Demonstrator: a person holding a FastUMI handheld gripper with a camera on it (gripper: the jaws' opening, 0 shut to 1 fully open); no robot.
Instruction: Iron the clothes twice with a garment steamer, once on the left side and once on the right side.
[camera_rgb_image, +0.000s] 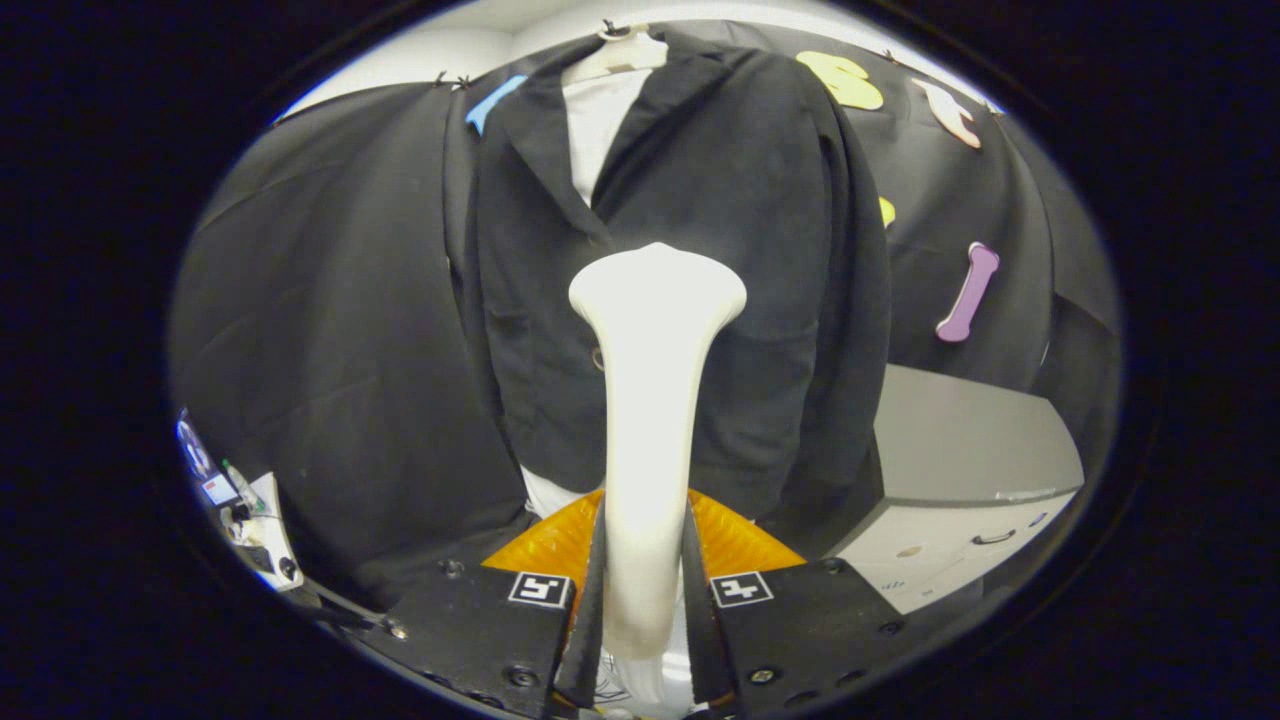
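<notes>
A white garment steamer (648, 400) rises upright between my two fingers, and my gripper (645, 560) is shut on its slim handle. Its wide flat head sits against the middle of a black jacket (720, 220), near the button line just below the lapels. The jacket hangs on a white hanger (620, 50) over a white shirt (598, 125), straight ahead of the fingers. A white hem shows under the jacket's lower edge.
A grey cabinet (960, 470) with drawers stands to the right of the jacket. An orange ribbed surface (740, 545) lies just beyond the fingers, under the jacket. Small gear with a cable (250, 515) sits low on the left.
</notes>
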